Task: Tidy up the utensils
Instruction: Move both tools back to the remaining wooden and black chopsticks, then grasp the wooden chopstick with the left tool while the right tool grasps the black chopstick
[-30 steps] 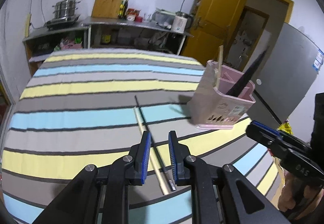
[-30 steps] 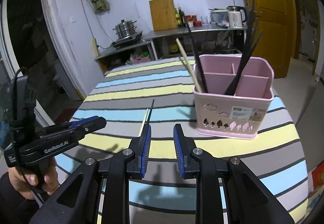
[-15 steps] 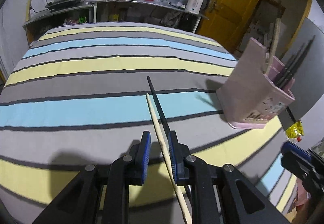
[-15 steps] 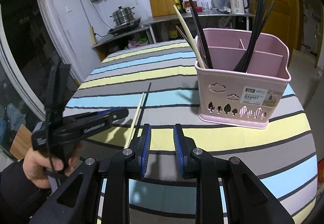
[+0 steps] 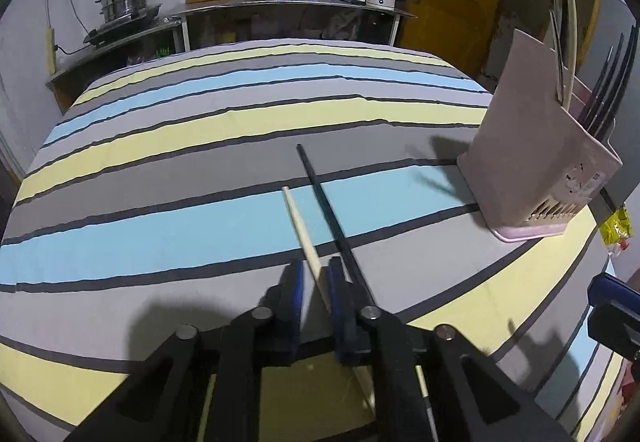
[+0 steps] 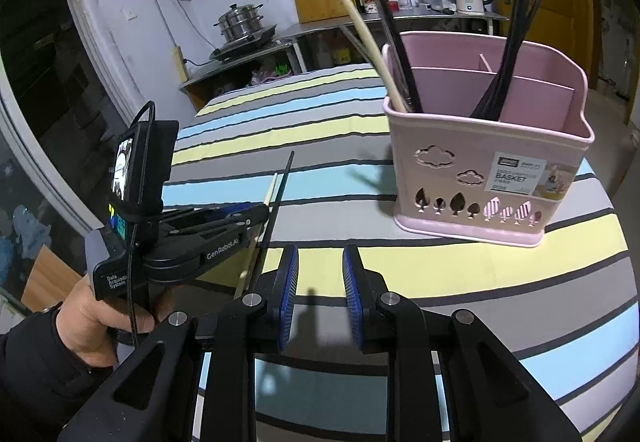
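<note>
A pale wooden chopstick [image 5: 298, 218] and a black chopstick [image 5: 324, 198] lie side by side on the striped tablecloth [image 5: 160, 170]. My left gripper [image 5: 315, 282] is down on the cloth, its jaws closing onto the wooden chopstick near its close end. The black one runs just outside the right finger. In the right wrist view, the left gripper [image 6: 256, 212] sits at the left on both chopsticks. My right gripper [image 6: 320, 278] hovers open over the cloth with nothing between its pads. The pink basket [image 6: 480, 146] stands at the right, holding black and wooden chopsticks.
A person's hand [image 6: 92, 326] in a dark sleeve holds the left gripper. Behind the table, a metal counter [image 5: 280, 6] carries a steamer pot, cutting board, bottles and kettle. A yellow door [image 5: 452, 2] is at the back right. The table edge curves close behind the basket.
The left gripper came down and forward onto the cloth, and its jaws narrowed around the wooden chopstick. The right gripper sank a little and kept the same gap.
</note>
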{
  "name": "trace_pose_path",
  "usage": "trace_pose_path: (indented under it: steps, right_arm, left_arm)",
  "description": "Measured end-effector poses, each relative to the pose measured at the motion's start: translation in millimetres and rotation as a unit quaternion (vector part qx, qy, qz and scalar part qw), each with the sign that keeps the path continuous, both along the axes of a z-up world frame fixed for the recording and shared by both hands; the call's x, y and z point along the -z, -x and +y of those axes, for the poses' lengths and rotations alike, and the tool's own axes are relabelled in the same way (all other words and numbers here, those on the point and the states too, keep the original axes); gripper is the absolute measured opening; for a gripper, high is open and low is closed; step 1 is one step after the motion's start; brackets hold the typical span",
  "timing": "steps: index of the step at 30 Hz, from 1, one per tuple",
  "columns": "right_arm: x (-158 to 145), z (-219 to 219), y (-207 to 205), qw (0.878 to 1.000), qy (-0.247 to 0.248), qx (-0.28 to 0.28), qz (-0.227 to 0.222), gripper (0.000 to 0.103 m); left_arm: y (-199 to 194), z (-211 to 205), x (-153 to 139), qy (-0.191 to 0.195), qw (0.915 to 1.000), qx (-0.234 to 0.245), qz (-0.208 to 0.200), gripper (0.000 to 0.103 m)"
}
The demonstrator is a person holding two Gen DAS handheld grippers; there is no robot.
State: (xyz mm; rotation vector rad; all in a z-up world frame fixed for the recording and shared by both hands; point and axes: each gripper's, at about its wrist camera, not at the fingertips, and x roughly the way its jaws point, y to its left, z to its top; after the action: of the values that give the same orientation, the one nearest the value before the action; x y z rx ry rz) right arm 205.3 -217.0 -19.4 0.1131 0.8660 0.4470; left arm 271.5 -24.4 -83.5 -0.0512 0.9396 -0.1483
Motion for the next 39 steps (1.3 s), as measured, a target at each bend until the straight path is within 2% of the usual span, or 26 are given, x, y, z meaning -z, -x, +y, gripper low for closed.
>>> trace_pose_path:
  steps: [7,14,18,29,39]
  right_arm:
    - [8.2,12.3,-6.3,1.000,0.000,-0.010,0.007,0.023]
    - [26.3,43.8,-22.9,0.999,0.005,-0.039,0.024,0.023]
    - [35.0,63.9,-38.4,0.998,0.014,-0.052,0.030,0.023]
    - [55.8,94.6,-82.1,0.997,0.045,-0.054,0.044,0.023]
    - [63.9,109.5,-103.0,0.995,0.069,-0.055,0.044,0.023]
  left_arm:
    - [17.3,50.4,-0.6,0.002,0.9995,-0.031,0.000,0.008]
    - [23.0,98.3,-1.6,0.038,0.9979,-0.050,0.013,0.008]
    - [14.4,106.1,-0.3,0.055,0.9965,-0.060,0.021,0.008]
    - [-16.7,106.3,0.4,0.054,0.9953,-0.075,0.030,0.008]
    - [-33.5,102.7,1.8,0.025,0.9974,-0.063,0.027,0.008]
